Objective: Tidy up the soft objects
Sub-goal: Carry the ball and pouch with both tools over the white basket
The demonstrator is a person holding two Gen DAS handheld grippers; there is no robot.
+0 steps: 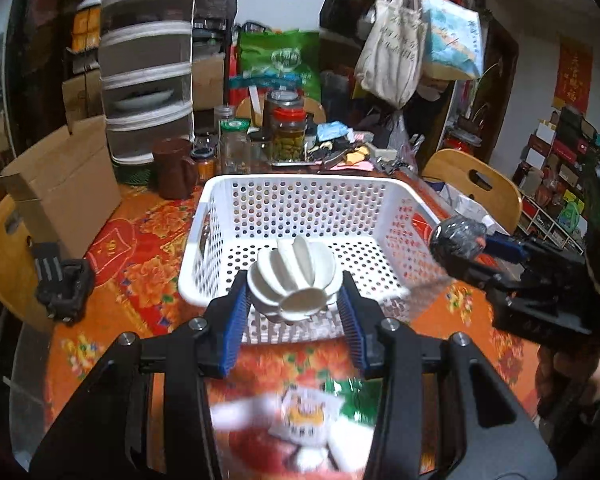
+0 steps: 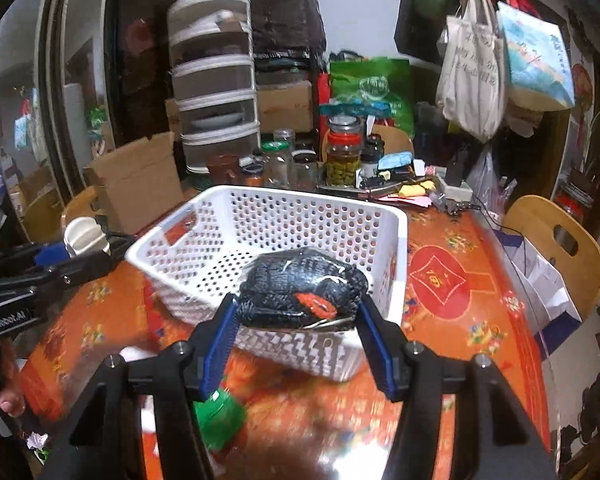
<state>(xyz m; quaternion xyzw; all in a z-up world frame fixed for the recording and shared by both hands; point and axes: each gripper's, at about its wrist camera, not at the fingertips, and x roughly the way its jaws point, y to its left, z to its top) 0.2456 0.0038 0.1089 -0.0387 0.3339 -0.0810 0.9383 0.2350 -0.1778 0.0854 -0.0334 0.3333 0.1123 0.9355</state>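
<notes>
White and ribbed, the soft pumpkin-shaped toy [image 1: 294, 282] sits pinched between the blue pads of the left gripper [image 1: 296, 312], jaws closed partway on its sides, held over the near rim of the white perforated basket [image 1: 300, 208]. To its right, the right gripper [image 2: 300, 316] has its jaws clamped on a dark knitted bundle wrapped in clear plastic [image 2: 302, 290], held over the basket's near right corner. Beneath both lies the red-and-orange flowered surface [image 2: 460, 320], and a green cap [image 2: 220, 412] rests close by.
</notes>
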